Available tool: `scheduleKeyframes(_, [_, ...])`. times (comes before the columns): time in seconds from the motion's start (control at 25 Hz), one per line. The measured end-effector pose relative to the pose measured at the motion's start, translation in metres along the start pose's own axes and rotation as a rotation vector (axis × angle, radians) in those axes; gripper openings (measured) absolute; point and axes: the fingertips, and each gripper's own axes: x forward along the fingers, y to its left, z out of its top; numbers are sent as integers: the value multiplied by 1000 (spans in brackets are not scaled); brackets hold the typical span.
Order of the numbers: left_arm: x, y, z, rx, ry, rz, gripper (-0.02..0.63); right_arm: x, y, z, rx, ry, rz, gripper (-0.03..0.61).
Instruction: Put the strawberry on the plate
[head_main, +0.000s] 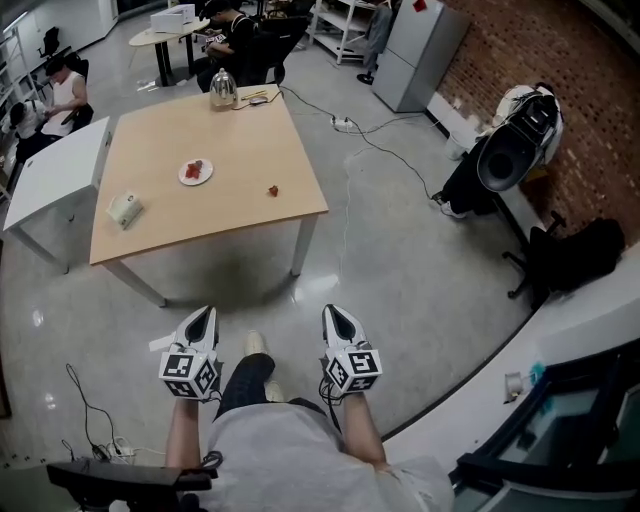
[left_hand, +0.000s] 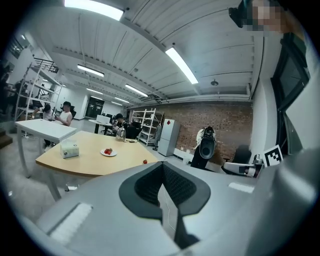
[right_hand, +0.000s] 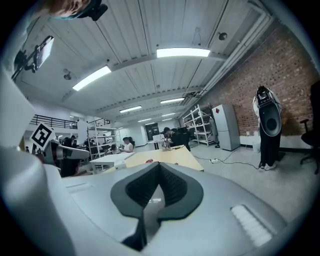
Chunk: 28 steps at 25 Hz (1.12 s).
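We stand on a glossy grey floor (head_main: 420, 290), well back from a square light-wood table (head_main: 240, 140), and look steeply down past our own legs. We hold our left gripper (head_main: 204, 314) and right gripper (head_main: 336, 314) side by side low in the head view. Each has its marker cube toward us, and both point almost level toward the table.

In the left gripper view the two dark ribbed jaws meet along a thin seam with nothing between them. The right gripper view shows the same: its jaws are pressed together and it is empty. Neither gripper is near anything on the table.

The strawberry (head_main: 272, 190) lies alone on the bare tabletop, toward the table's right edge as the head view shows it. The small white plate (head_main: 185, 176) sits nearer the middle of the table, to the left of the strawberry and apart from it. A few red berries lie on the plate.

A pale tissue box (head_main: 125, 209) rests near the table's left front corner. A shiny metal kettle (head_main: 222, 90) stands at the far edge.

A white table (head_main: 50, 170) adjoins on the left. A large black speaker (head_main: 515, 150) stands at the right beside a brick wall (head_main: 500, 60). A cable (head_main: 385, 150) trails across the floor between the speaker and the light-wood table.
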Motion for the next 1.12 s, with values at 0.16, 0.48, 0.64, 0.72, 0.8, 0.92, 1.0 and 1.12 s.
scheduleKeyframes(0.16, [27, 4, 0, 4, 18, -21, 20, 19, -15, 0, 2, 8, -16, 8])
scheduleKeyframes(0.48, [104, 21, 6, -2, 66, -34, 20, 78, -46, 0, 13, 45, -18, 8])
scheduleKeyframes(0.64, [140, 32, 10, -8, 88, -51, 20, 116, -55, 2, 18, 67, -9, 8])
scheduleKeyframes(0.72, [158, 40, 13, -12, 95, -54, 20, 135, -61, 4, 18, 74, -9, 7])
scheduleKeyframes(0.8, [175, 47, 18, -17, 98, -52, 20, 154, -66, 9, 17, 81, -4, 7])
scheduleKeyframes(0.92, [198, 59, 25, -30, 100, -43, 20, 180, -73, 14, 18, 102, 9, 8])
scheduleKeyframes(1.0, [211, 68, 30, -34, 100, -37, 20, 199, -76, 16, 15, 114, 19, 6])
scheduleKeyframes(1.12, [229, 84, 39, -37, 87, -28, 20, 228, -74, 21, 0, 119, 45, 7])
